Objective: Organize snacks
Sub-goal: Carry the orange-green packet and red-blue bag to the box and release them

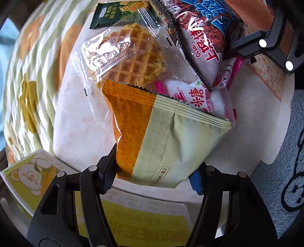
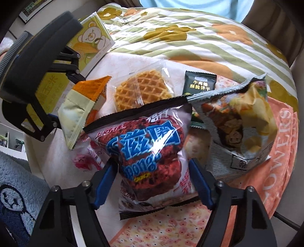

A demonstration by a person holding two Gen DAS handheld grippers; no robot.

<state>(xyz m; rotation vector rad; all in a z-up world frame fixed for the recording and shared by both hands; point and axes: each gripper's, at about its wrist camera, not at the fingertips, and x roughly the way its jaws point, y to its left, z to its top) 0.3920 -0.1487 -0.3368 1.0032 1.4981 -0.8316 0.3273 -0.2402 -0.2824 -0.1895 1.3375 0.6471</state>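
The left gripper [image 1: 157,167] points straight down, and its black ribbed fingers are squeezed onto a flat, crinkly packet [image 1: 152,136] that is orange on one side and pale green on the other, with zigzag ends. The packet sticks up past the fingertips, over a smooth white round table [image 1: 76,133]. Just beyond it lies a waffle [image 1: 136,62], round and criss-crossed, in a shiny clear wrapper, and a pink and white candy bag [image 1: 191,98] peeks out behind. Farther off is a small dark green biscuit packet [image 1: 117,15]. Beside the left gripper is a yellow box with a bear [image 1: 30,174] drawn on it. The right gripper [image 2: 152,182] tips steeply down, and its blue ribbed fingers [image 2: 104,182] are pinched onto both sides of a puffy, shiny snack bag [image 2: 150,152] with big blue letters and brown rings pictured on it. To its right lies a grey chip bag [image 2: 237,121]. A peach towel [image 2: 281,152] under it reads "OWERS".
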